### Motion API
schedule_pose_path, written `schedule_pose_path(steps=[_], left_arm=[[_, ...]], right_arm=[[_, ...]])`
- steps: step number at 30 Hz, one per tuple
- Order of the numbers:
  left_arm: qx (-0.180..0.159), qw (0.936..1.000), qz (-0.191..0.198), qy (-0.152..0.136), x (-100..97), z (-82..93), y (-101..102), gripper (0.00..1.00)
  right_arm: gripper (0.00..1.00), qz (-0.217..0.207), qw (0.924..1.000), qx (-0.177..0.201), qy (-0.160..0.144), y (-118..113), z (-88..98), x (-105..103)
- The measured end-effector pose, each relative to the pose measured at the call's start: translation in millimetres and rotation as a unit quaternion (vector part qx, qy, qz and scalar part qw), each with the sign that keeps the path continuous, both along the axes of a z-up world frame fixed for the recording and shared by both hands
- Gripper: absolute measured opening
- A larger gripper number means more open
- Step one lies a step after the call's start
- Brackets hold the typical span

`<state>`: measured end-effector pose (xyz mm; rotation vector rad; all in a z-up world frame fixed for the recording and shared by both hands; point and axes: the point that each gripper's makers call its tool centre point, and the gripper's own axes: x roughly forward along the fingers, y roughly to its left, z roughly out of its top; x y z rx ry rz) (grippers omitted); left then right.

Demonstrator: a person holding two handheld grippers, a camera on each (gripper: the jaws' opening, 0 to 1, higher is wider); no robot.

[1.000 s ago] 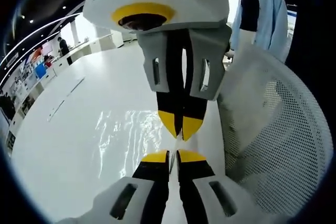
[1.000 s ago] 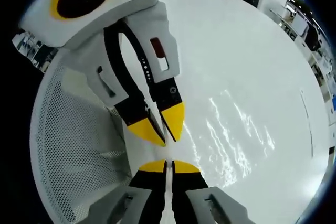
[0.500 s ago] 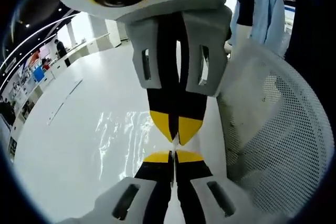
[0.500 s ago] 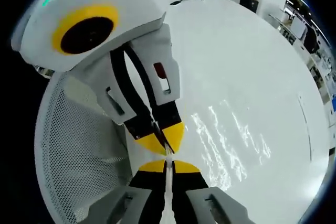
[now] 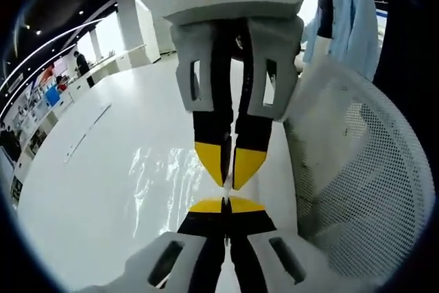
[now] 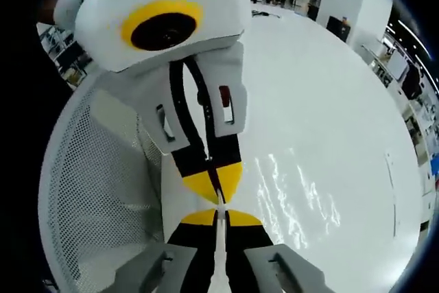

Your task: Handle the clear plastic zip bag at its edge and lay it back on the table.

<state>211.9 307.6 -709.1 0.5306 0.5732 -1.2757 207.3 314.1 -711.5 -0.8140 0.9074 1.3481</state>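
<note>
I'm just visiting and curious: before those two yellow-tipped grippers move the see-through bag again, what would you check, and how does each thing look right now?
1. Left gripper shut on the bag's edge: ok, jaws together.
2. Right gripper shut on the same edge: ok, a thin clear strip runs between its jaws.
3. The two grippers tip to tip, not clashing: cannot tell, they meet very closely.
4. Clear plastic zip bag lying over the white table: ok, though how flat it lies is unclear.
5. White mesh basket close beside the grippers: not ok, it crowds that side.

Bag [image 5: 161, 176] on table [image 5: 82, 190], mesh basket [image 5: 363, 190] beside, perhaps touching
</note>
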Motion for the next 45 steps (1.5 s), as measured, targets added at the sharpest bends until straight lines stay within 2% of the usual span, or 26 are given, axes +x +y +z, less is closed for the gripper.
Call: schedule_pose_path(steps=[9,15,31,45], left_arm=[[-0.01,0.9999,0.005,0.002,2.3,5.2,-3.4,0.0],[-0.01,0.9999,0.001,0.005,1.5,4.3,-5.0,0.0],[-0.002,1.0,-0.006,0.006,-1.8,2.2,-5.1,0.0],[0.0,0.9999,-0.006,0.01,-2.5,1.0,-3.8,0.0]], right_arm=[[0.0,0.01,0.9999,0.006,-0.01,0.1,0.4,4.1],[0.0,-0.026,0.9995,0.004,0.016,-4.2,0.9,4.1],[0.0,-0.038,0.999,-0.012,0.021,-14.9,-5.4,-3.5],[0.0,-0.048,0.9984,-0.02,0.02,-25.9,-8.4,-2.2]])
